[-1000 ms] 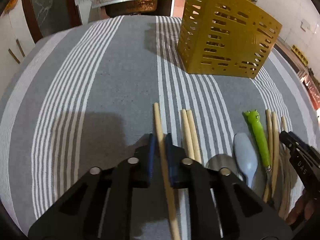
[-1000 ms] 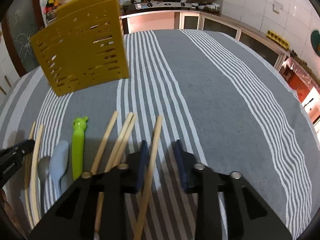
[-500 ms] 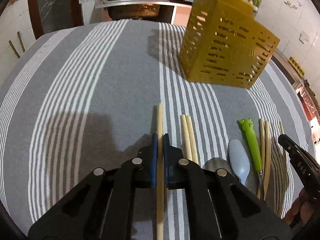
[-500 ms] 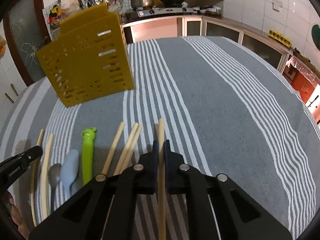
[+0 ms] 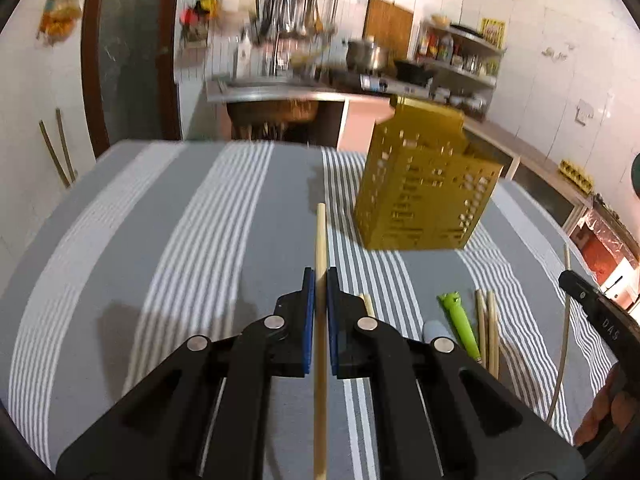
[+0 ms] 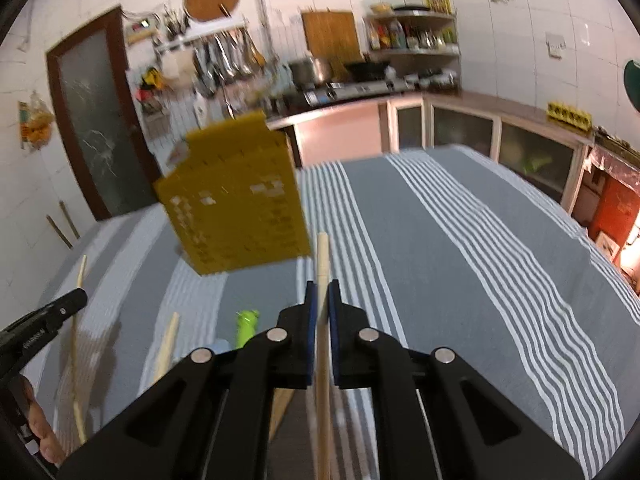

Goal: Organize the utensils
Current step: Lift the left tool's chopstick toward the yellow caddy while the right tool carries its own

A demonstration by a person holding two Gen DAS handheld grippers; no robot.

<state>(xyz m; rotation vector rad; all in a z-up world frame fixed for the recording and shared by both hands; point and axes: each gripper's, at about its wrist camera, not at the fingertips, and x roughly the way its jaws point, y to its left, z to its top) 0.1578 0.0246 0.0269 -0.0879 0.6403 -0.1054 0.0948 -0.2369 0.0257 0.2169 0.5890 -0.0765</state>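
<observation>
- We see the bench (image 5: 168, 216) under a grey cloth with white stripes, filling the lower part of both views.
- The yellow rack (image 5: 424, 184) stands upright on the bench, ahead of both grippers.
- Our left gripper (image 5: 320, 280) has its blue fingers (image 5: 308, 312) clamped on a chopstick (image 5: 320, 232), which pokes forward toward the rack, clear of the cloth.
- Our right gripper (image 6: 322, 292) likewise has its fingers (image 6: 311, 320) closed on a second chopstick (image 6: 322, 256), its tip near the rack's lower corner.
- On the cloth between the two grippers lie a green utensil (image 5: 460, 320), a pale spoon (image 5: 434, 326) just beside it, and loose chopsticks (image 5: 488, 328).
</observation>
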